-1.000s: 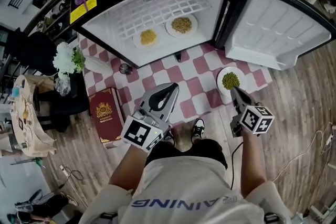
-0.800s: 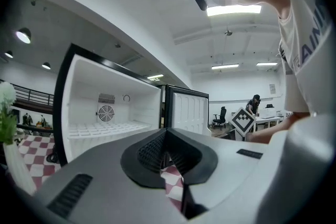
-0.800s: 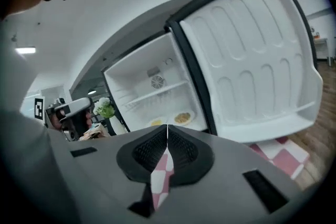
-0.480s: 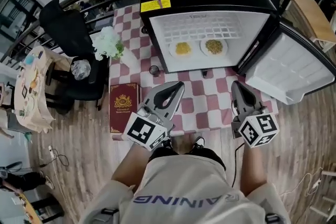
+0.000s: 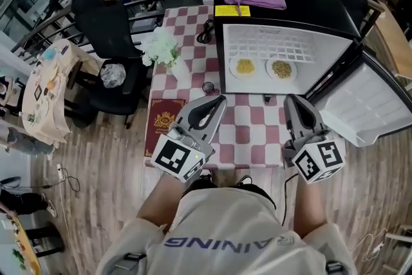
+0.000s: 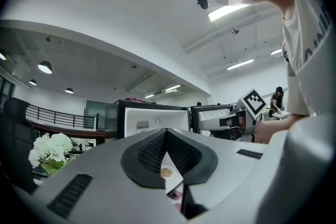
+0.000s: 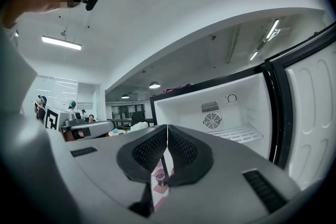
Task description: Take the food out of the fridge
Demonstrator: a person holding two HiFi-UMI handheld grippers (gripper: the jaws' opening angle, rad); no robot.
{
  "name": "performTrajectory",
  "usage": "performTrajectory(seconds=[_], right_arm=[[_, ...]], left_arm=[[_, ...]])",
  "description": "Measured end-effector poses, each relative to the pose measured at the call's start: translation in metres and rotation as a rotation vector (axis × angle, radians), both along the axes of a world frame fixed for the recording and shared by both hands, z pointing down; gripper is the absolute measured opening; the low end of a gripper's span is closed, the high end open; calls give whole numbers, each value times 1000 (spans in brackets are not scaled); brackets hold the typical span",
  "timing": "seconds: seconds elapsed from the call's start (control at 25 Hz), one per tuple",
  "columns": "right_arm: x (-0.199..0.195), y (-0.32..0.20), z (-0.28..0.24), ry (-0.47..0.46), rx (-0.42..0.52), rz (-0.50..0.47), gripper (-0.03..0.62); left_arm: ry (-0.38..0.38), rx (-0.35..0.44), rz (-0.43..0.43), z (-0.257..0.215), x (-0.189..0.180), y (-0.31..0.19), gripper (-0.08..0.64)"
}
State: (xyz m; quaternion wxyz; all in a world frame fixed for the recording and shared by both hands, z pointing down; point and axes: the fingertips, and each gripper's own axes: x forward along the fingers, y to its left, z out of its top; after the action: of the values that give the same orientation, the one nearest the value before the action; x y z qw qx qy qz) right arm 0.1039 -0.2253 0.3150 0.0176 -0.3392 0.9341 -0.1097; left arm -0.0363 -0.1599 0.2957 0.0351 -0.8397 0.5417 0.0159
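Both grippers are closed and empty. The left gripper (image 5: 219, 101) and the right gripper (image 5: 293, 102) have their jaws together and hang above the mat (image 5: 251, 132), in front of the open fridge (image 5: 270, 42). The food is not out yet: the yellow plate (image 5: 245, 66) and the brown plate (image 5: 281, 69) stand side by side on the fridge floor, near its front edge.

I think the main risk is the grip. Held by its thin rim, a plate can tilt and the loose food slides off. Closed jaws would only push a plate deeper. The left gripper could also knock the glass (image 5: 207, 87) on the mat, near the fridge's front left corner.

The grippers cover part of the mat, so I cannot tell what lies under them. The kind of food is too small to make out.
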Motion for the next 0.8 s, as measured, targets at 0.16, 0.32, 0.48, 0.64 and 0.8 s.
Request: performTrajectory(seconds=[0.16,0.32,0.48,0.64,0.8], right_arm=[[-1,-3,7,1,-21,1,25],[2,-6,12,6,-48,17,25],[1,-10,18,7,-69,13,25],[-6,-23,45,-5,-191,3,26],[-14,-44,93,-10,-354,29,28]], left_arm=[[34,9,-7,0,-5,0,8],[25,3,-3,2,-5,-3,8],[28,-6,-5,5,-5,-5,8],[24,-15,-14,10,-8,-6,8],[25,-37,-27,20,-13,-5,8]])
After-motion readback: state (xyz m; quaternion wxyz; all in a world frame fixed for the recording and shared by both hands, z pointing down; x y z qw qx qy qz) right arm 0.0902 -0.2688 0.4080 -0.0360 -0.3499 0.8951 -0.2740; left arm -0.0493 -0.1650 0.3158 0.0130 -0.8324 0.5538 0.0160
